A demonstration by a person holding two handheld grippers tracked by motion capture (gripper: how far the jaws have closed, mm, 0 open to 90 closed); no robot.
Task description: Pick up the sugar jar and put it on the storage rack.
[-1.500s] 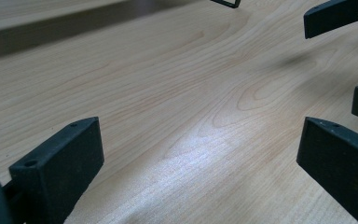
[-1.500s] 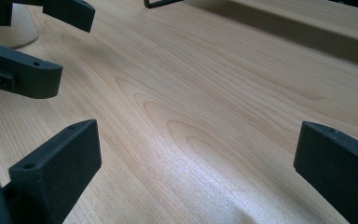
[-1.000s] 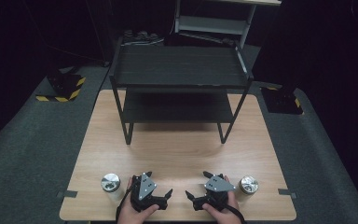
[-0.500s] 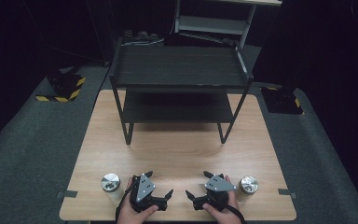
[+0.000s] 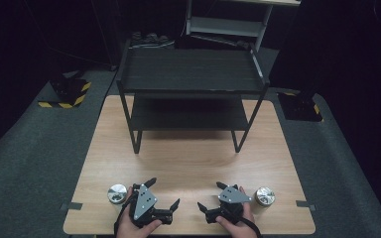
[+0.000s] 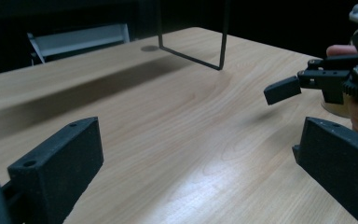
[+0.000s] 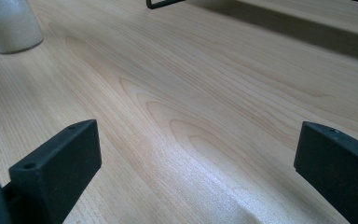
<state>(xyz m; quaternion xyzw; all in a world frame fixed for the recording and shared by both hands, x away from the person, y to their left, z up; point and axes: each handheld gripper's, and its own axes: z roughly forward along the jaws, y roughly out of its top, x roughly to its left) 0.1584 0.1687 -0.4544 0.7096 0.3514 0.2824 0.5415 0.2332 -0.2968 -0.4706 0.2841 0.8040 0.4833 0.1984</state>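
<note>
While both tools are held low at the near edge of the surface [image 5: 188, 163], nothing has been picked up yet. The left tool [image 5: 164, 194] is seen spread wide with nothing between its jaws; in the left gripper view bare wood lies between the two black jaws. The right tool [image 5: 209, 195] is likewise released and empty, jaws apart, with only wood grain between them in the right gripper view.

Two metal-lidded jars are standing on the surface, untouched. The left jar [image 5: 116, 194] is placed just beside the left tool on its outer side, upright. The right jar [image 5: 264, 196] is placed just beside the right hand [image 5: 234, 218], also upright, on its outer side. In the right gripper view the left jar [image 7: 10, 25] is seen at the top corner, well apart from that tool's jaws. In the left gripper view the right tool [image 6: 303, 84] is seen farther off, with part of the right jar [image 6: 338, 106] behind it.

A black two-tier rack [image 5: 191, 79] is set at the far half of the surface; both tiers appear bare.

Judged status: start of work. No grasp made, no jar moved, rack not loaded. Everything is left to be done: each tool must be turned outward to its jar, closed on it, and the jars presumably carried to the rack.
</note>
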